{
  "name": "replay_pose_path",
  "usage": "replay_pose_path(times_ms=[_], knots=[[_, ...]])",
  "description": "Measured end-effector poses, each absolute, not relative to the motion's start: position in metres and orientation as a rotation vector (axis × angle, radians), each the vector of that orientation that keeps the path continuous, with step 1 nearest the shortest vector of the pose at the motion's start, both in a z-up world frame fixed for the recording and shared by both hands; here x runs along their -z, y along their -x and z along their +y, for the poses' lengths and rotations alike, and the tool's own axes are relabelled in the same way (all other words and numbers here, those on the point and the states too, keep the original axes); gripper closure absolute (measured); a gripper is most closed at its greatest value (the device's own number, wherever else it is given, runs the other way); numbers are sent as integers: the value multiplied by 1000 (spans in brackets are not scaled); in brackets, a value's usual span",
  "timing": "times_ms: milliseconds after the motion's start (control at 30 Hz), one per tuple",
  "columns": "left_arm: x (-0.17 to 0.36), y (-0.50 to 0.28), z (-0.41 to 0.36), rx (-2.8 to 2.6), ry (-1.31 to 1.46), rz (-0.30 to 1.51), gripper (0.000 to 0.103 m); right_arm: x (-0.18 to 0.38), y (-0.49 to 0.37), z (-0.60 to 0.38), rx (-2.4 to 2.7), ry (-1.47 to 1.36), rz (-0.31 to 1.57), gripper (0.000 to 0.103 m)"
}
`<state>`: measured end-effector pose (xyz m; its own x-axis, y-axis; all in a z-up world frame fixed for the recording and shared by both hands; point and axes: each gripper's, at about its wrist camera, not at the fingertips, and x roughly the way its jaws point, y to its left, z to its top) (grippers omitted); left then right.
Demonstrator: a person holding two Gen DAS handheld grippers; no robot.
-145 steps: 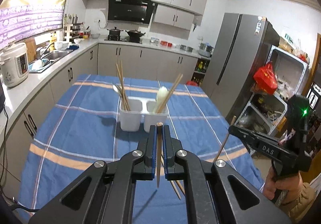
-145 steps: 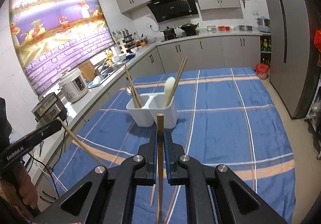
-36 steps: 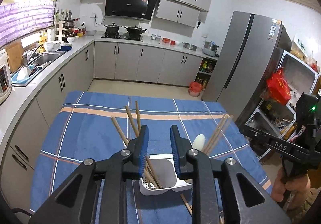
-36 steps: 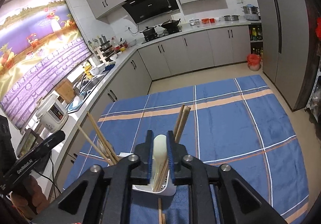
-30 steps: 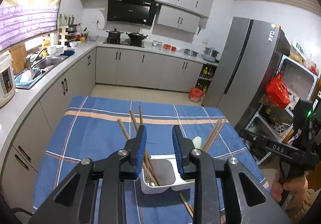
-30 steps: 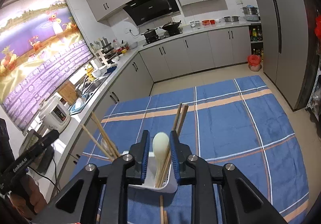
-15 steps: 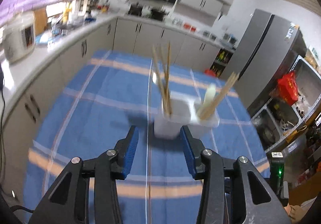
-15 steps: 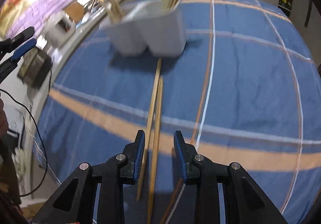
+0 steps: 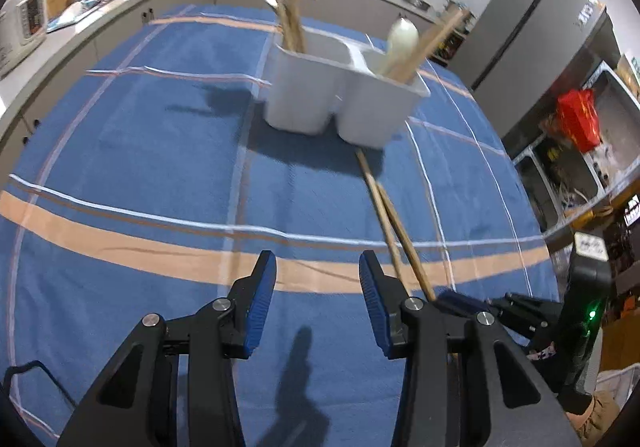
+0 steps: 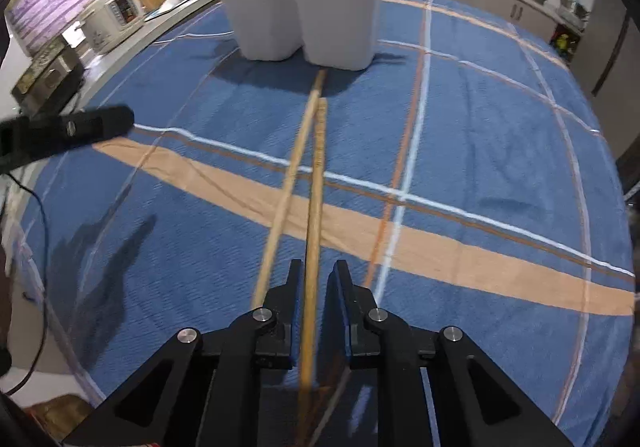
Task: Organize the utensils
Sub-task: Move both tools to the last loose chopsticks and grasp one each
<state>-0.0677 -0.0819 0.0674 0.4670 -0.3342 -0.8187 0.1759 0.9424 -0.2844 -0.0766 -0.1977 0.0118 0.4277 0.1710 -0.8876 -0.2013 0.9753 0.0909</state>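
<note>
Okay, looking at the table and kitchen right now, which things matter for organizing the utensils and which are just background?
Job:
two loose chopsticks on the cloth
white holder
right gripper
left gripper

Background:
rice cooker
fridge
red bag

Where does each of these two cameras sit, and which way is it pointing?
Left wrist: rides the left gripper, jaws wide open, looking across the blue tablecloth at the white utensil holder; the right gripper shows at right.
Right wrist: rides the right gripper, open astride one chopstick, facing the holder; the other tool shows at left.
Shared: holder, two loose chopsticks, tablecloth.
</note>
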Motion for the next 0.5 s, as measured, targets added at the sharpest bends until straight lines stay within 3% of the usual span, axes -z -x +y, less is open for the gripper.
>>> replay_pose_path(times_ms=[500], knots=[[-20,54,-182,387,-38,1113,61,-20,113,-278,-36,-140,1131,95]])
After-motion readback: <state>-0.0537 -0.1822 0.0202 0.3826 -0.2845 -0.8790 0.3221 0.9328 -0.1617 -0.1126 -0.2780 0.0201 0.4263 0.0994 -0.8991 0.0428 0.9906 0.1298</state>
